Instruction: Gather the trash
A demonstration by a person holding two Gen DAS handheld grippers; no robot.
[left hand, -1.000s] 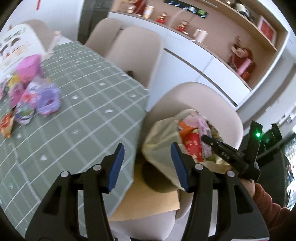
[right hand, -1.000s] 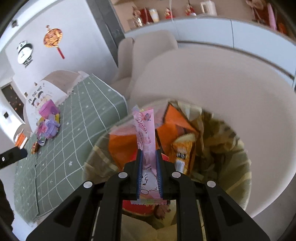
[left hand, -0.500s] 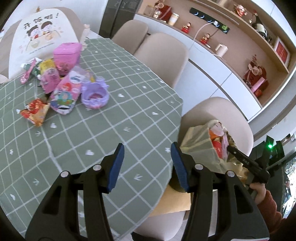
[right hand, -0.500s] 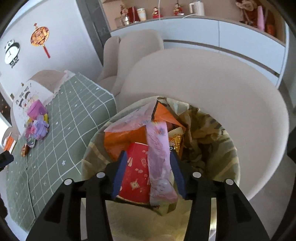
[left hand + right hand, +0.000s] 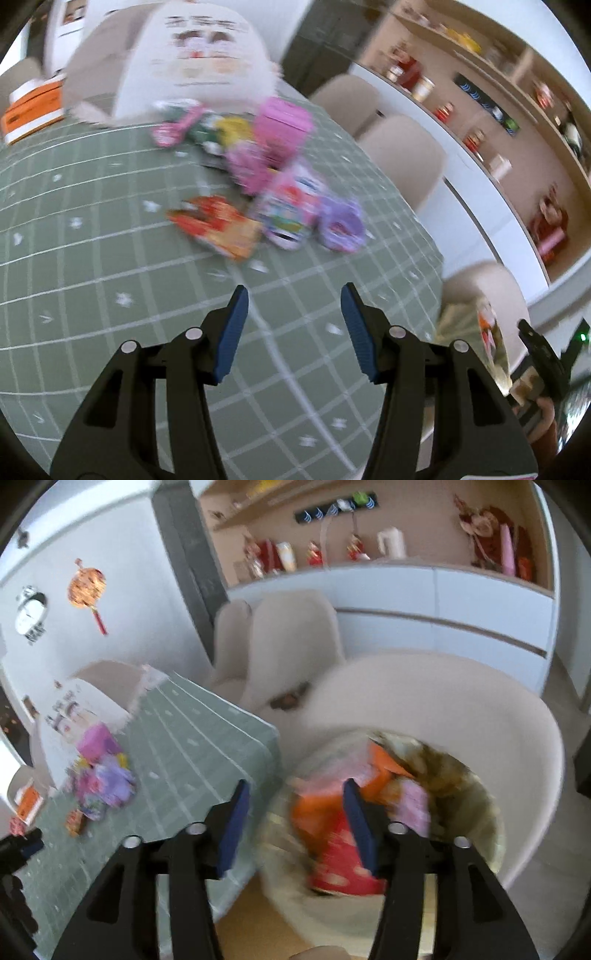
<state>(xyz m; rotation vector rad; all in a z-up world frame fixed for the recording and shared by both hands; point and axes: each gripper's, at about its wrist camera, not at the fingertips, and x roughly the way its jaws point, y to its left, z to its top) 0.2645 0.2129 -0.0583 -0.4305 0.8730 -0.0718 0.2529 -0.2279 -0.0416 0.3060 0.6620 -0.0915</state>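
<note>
Over the green checked tablecloth (image 5: 110,258), my left gripper (image 5: 293,325) stands open and empty. Ahead of it lies a pile of wrappers: an orange-red packet (image 5: 218,227), a pink and white pouch (image 5: 291,206), a purple tub (image 5: 341,223) and a pink box (image 5: 282,127). My right gripper (image 5: 295,819) hovers above the pale trash bag (image 5: 461,786) on a beige chair (image 5: 480,709), its jaws opening with nothing between them. The pink wrapper (image 5: 415,805) lies in the bag among red and orange packets (image 5: 340,853). In the left wrist view the bag (image 5: 476,328) shows at the right edge.
Beige chairs (image 5: 402,155) stand along the table's far side. A white printed chair cover (image 5: 195,55) sits behind the pile, an orange box (image 5: 31,107) to its left. A white sideboard with shelves of ornaments (image 5: 388,550) lines the wall.
The right gripper opened, dropped the pink wrapper into the bag and rose. The left gripper swung from the bag across the table toward the wrapper pile.
</note>
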